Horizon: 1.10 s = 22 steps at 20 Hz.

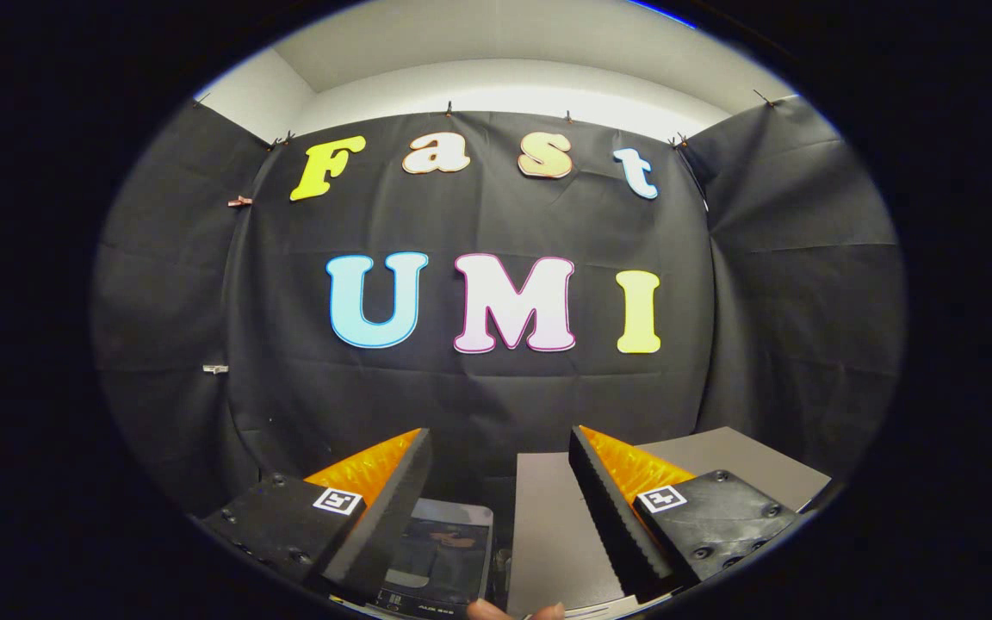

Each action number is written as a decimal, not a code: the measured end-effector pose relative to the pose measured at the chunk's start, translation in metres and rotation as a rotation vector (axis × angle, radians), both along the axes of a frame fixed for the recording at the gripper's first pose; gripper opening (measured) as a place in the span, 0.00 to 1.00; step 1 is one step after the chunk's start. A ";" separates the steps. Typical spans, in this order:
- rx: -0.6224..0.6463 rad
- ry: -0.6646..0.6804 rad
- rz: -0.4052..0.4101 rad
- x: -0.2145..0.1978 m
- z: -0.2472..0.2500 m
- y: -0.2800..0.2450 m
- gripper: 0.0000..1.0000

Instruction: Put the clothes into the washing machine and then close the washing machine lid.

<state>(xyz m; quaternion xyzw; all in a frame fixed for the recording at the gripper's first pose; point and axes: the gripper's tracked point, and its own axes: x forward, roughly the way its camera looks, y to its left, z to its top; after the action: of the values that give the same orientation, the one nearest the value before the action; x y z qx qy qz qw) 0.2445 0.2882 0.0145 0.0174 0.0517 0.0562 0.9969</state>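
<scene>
The gripper (500, 465) was held spread — nothing between its fingers — above a washing machine (440, 551) and a grey surface (552, 525), before the black cloth wall (479, 396).

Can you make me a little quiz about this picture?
1. True or false: the tongs are squeezing some clothes.
2. What lies below, between the tongs? A) a phone B) a sock C) a cup
3. What pokes in at the very bottom, near the grey board?

Key: 1 false, they are open and hold nothing. 2 A. 3 fingertips.
</scene>
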 end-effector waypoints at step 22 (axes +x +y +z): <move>-0.020 0.014 -0.007 0.006 -0.011 0.005 1.00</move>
<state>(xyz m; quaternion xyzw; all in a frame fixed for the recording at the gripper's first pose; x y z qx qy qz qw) 0.2501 0.2931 0.0039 0.0079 0.0591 0.0520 0.9969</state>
